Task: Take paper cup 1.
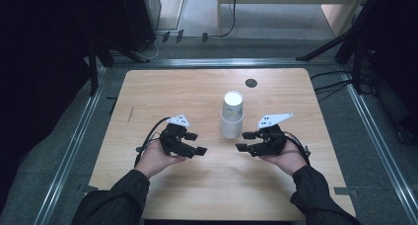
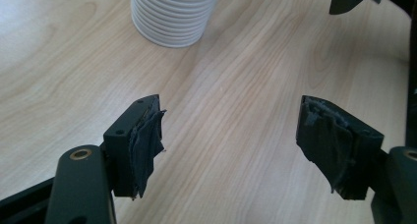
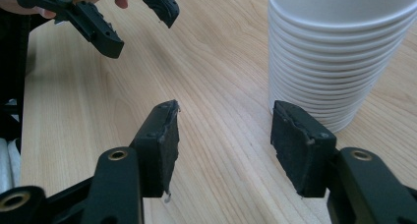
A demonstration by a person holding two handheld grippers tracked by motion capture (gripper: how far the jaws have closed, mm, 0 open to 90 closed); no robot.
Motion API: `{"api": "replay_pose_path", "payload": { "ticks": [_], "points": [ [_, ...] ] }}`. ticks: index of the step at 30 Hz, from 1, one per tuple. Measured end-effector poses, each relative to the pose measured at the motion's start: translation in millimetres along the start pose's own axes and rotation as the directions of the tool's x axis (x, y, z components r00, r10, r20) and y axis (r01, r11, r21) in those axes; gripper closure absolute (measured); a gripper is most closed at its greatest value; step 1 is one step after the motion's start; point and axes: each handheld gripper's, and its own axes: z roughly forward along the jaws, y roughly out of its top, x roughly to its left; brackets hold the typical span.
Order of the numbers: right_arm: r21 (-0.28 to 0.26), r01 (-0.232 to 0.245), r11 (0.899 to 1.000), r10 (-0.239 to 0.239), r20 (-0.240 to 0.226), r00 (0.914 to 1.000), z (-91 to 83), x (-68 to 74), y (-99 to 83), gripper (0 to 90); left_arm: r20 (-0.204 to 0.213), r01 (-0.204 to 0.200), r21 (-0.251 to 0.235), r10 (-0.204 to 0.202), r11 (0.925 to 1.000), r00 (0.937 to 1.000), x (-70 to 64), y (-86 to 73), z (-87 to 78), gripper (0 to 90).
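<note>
Likely light and crushable, the stack of paper cups (image 1: 232, 115) wants a gentle mid-wall grip from the wide-open, empty left gripper (image 1: 195, 143) and right gripper (image 1: 245, 141).

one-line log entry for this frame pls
left gripper: open, empty | right gripper: open, empty | stack of white paper cups: upright on table, between grippers, untouched | phase: pre-grasp

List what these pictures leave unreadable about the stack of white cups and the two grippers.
- Stack of cups: the count is too small to tell in the high view; the left gripper view crops the top, and the right gripper view crops the rim.
- Cup interior: hidden by the picture's top edge in both gripper views.
- Left gripper and right gripper: pad wear is too small in the high view.
</note>
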Motion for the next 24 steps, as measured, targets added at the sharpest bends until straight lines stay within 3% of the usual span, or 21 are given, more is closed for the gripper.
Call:
{"api": "replay_pose_path", "payload": {
  "ticks": [5, 9, 15, 17, 19, 22, 24],
  "points": [
    [0.004, -0.011, 1.000, 0.011, -0.009, 0.9999, -1.5, -2.8, -0.2, 42.2, -0.011, -0.011, -0.012, 0.011, 0.9999, 0.9999, -0.6, -0.4, -1.0, 29.4],
    [0.008, -0.015, 1.000, 0.015, -0.025, 0.9996, -4.5, -2.8, 2.5, 43.7, -0.012, 0.005, -0.012, -0.005, 0.9999, 0.9999, 1.3, -0.4, -1.9, 30.1],
    [0.001, 0.019, 1.000, -0.019, -0.019, 0.9996, -6.8, -3.7, 1.9, 44.6, -0.027, -0.022, -0.050, 0.021, 0.9985, 0.9994, 2.4, -1.5, -7.5, 31.1],
    [0.033, 0.023, 0.999, -0.022, -0.027, 0.9994, -6.5, -2.6, 1.9, 44.6, -0.027, -0.040, -0.054, 0.039, 0.9977, 0.9989, 1.7, -2.0, -8.3, 31.0],
    [0.051, 0.036, 0.998, -0.035, -0.017, 0.9992, -7.5, -0.9, 3.7, 44.7, -0.021, -0.041, -0.047, 0.040, 0.9980, 0.9990, 1.6, -2.0, -7.5, 31.0],
    [0.027, 0.069, 0.997, -0.068, -0.009, 0.9976, -12.0, -0.5, 3.5, 44.3, -0.008, -0.036, -0.049, 0.036, 0.9981, 0.9993, 1.2, -1.8, -7.2, 31.0],
    [0.025, 0.059, 0.998, -0.059, -0.010, 0.9982, -14.2, -2.9, 2.3, 43.9, -0.002, -0.033, -0.055, 0.033, 0.9979, 0.9994, 1.0, -1.8, -7.4, 31.1]
  ]
}}
